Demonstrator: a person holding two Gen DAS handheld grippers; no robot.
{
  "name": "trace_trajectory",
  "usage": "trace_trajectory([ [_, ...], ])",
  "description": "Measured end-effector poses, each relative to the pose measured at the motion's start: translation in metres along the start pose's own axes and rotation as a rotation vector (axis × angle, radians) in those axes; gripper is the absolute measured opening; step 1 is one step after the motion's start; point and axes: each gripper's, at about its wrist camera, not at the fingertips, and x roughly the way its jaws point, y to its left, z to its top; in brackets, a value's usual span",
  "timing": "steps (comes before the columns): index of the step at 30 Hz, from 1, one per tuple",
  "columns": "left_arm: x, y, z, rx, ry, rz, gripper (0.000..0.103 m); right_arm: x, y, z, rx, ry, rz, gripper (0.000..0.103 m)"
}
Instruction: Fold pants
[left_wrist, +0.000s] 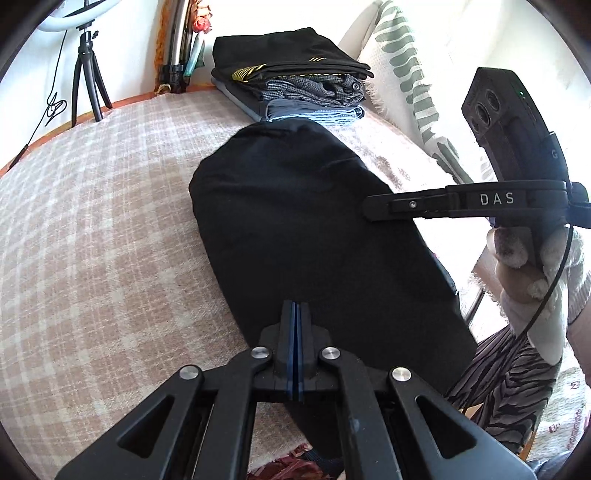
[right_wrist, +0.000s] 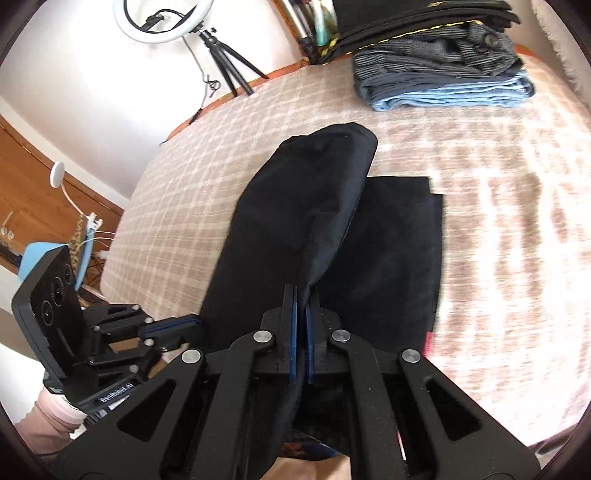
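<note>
Black linkage of the left gripper (left_wrist: 296, 308) fills the near edge of the left wrist view; its jaws are pressed together, blue pads touching, with the tips over the near edge of the black pants (left_wrist: 295, 221). Whether any cloth is caught between them cannot be told.

Right gripper (right_wrist: 301, 291): jaws pinching a raised fold of the pants (right_wrist: 306, 206). The cloth passes between the blue pads and hangs down toward the camera. From the left wrist view the right gripper (left_wrist: 369, 208) comes in from the right, its fingers side-on, tips at the right edge of the pants.

Pants lie on the bed (left_wrist: 92, 206), on a beige-and-white checked cover, lengthwise away from the camera. In the right wrist view one layer is lifted and bulging, with a flat layer beneath and to its right on the cover.

Beyond the pants, at the far side of the bed, sits a stack of folded clothes (left_wrist: 291, 79): black on top, grey patterned in the middle, blue at the bottom. It is near the pants' far end, apparently not touching.

A ring light on a tripod (right_wrist: 164, 22) stands past the bed by the wall. A white cushion with green stripes (left_wrist: 402, 62) is just right of the stack.
</note>
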Motion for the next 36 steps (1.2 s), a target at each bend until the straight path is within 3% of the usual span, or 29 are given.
trace_trajectory([
  [9, 0.017, -0.027, 0.0, 0.054, 0.037, -0.035, 0.0, -0.012, -0.051, 0.002, 0.057, 0.007, -0.091, 0.004],
  [14, 0.035, -0.043, -0.008, 0.119, 0.076, 0.0, 0.0, 0.002, -0.056, 0.0, 0.035, 0.026, -0.118, 0.004],
  [21, 0.028, -0.042, -0.016, 0.104, 0.059, -0.016, 0.0, 0.003, -0.062, -0.005, 0.043, 0.017, -0.1, 0.005],
  [24, 0.012, -0.035, -0.012, 0.051, 0.037, -0.075, 0.0, -0.007, -0.064, -0.007, 0.062, 0.005, -0.085, 0.006],
  [27, 0.005, -0.04, -0.015, 0.08, 0.036, -0.106, 0.0, -0.017, -0.057, -0.013, 0.05, 0.001, -0.105, 0.019],
  [30, 0.01, -0.052, -0.024, 0.118, 0.057, -0.128, 0.0, -0.026, -0.048, -0.023, 0.028, 0.006, -0.124, 0.042],
  [33, 0.018, -0.063, -0.028, 0.159, 0.074, -0.13, 0.0, -0.029, -0.04, -0.034, 0.018, 0.023, -0.101, 0.042],
  [36, 0.025, -0.07, -0.032, 0.177, 0.083, -0.125, 0.0, -0.022, -0.036, -0.042, -0.029, 0.04, -0.151, 0.042],
])
